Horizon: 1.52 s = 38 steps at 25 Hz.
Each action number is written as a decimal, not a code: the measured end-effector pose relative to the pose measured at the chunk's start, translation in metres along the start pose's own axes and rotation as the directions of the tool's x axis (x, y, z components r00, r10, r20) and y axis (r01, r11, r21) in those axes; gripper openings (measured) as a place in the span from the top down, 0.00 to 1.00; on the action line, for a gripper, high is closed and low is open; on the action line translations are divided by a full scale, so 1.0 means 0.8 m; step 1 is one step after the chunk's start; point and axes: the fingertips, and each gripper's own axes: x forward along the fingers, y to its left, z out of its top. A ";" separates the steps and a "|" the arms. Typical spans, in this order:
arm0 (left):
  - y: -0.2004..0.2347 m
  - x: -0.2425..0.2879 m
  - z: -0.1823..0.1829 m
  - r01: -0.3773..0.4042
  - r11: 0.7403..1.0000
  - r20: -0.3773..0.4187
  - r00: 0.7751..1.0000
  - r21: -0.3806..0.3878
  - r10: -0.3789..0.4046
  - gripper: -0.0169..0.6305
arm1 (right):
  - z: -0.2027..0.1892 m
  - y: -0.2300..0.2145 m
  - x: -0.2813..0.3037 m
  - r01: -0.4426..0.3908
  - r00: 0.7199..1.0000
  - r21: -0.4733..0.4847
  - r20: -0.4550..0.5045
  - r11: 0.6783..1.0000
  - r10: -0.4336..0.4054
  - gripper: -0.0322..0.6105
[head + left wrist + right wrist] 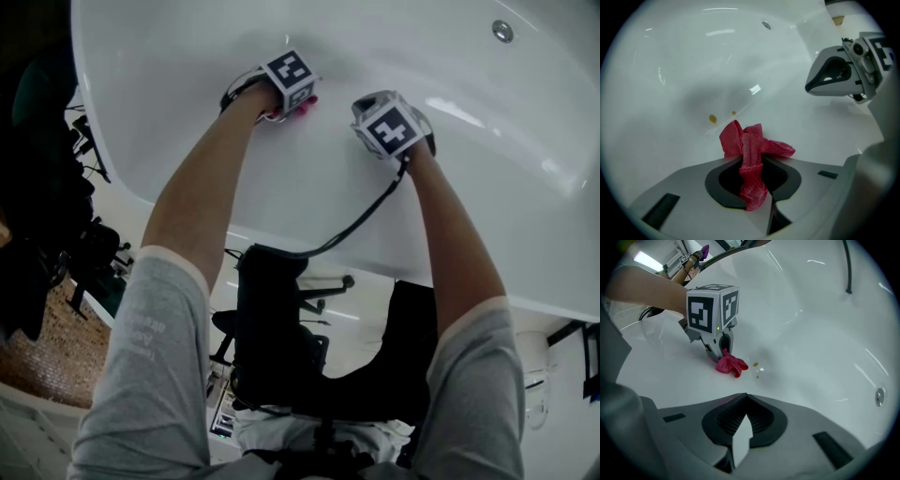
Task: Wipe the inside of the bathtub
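The white bathtub [187, 56] fills all three views. My left gripper [752, 161] is shut on a crumpled red cloth [754, 145], which it presses against the tub's inner wall. Just ahead of the cloth lie two small yellow-brown spots [713, 119]. In the right gripper view the left gripper [723, 348] stands on the wall with the cloth [730, 364] under its tips and the spots [755, 364] beside it. My right gripper [746, 397] hovers to the right of it, jaws shut with nothing held. The head view shows both, left gripper [298, 109] and right gripper [367, 101], inside the tub.
A round metal fitting [503, 31] sits in the tub wall at the far right. A black cable [361, 220] runs from the right gripper over the tub's near rim [525, 300]. A black office chair [281, 319] stands below the rim.
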 end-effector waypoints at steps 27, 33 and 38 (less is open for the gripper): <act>0.074 0.051 0.011 -0.106 0.985 0.006 0.994 -0.136 0.108 0.85 | 0.009 -0.031 0.034 0.010 1.000 0.028 0.027 1.000 -0.011 0.94; 0.083 0.069 0.032 -0.097 0.980 0.068 0.992 -0.171 0.109 0.85 | -0.002 -0.038 0.040 0.001 1.000 0.041 0.029 0.999 -0.003 0.94; 0.032 0.080 0.070 0.090 0.992 0.117 0.990 -0.086 -0.080 0.85 | -0.012 -0.046 0.039 0.013 1.000 0.047 0.012 0.999 -0.013 0.94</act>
